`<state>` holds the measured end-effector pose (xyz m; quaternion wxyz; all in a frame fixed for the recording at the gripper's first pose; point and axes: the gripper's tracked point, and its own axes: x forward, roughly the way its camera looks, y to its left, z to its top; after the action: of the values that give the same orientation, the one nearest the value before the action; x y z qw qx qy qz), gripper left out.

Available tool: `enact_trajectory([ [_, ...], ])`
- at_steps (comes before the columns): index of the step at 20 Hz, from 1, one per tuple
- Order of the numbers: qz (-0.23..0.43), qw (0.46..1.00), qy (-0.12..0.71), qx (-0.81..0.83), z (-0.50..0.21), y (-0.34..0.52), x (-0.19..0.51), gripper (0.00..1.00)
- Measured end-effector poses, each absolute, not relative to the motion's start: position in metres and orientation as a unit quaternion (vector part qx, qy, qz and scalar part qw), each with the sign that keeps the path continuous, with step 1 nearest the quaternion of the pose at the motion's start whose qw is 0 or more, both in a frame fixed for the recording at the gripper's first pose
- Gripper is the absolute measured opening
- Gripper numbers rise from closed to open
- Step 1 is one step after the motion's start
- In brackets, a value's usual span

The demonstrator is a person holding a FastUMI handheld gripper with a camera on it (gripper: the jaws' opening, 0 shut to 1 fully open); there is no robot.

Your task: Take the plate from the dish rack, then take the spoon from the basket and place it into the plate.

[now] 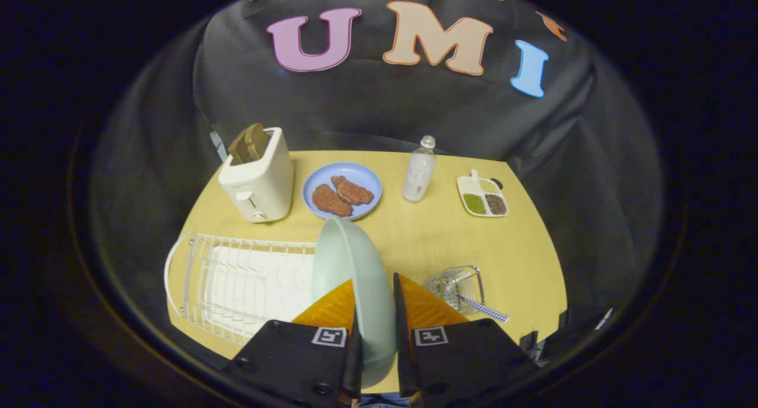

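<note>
A pale green plate stands on edge between my fingers, and my gripper is shut on its rim. It hangs above the table just right of the white wire dish rack. The rack's slots look bare. To the right of my fingers a small wire basket sits on the table, and a spoon with a checked handle sticks out of it toward the table's near right corner.
On the yellow table, beyond the plate, stand a cream toaster with bread in it, a blue plate with two brown patties, a clear bottle and a small divided dish of grains.
</note>
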<state>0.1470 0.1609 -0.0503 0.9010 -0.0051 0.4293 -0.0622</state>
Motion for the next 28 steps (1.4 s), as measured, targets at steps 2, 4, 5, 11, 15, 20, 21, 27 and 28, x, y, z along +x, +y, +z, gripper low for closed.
enact_trajectory([
  [2,-0.031,0.908,0.414,0.057,-0.032,0.165,0.140,0.27],
  [4,0.017,0.904,0.406,0.131,-0.015,0.175,0.121,0.27],
  [5,0.035,0.901,0.399,0.164,-0.006,0.175,0.110,0.27],
  [11,0.082,0.904,0.364,0.211,0.005,0.140,0.026,0.27],
  [15,0.104,0.898,0.341,0.257,-0.017,0.120,-0.028,0.27],
  [20,0.089,0.880,0.359,0.299,-0.087,0.093,-0.079,0.27],
  [21,0.084,0.874,0.364,0.311,-0.099,0.088,-0.084,0.27],
  [27,0.029,0.876,0.372,0.306,-0.163,0.031,-0.092,0.27],
  [28,0.021,0.873,0.372,0.314,-0.169,0.024,-0.090,0.27],
])
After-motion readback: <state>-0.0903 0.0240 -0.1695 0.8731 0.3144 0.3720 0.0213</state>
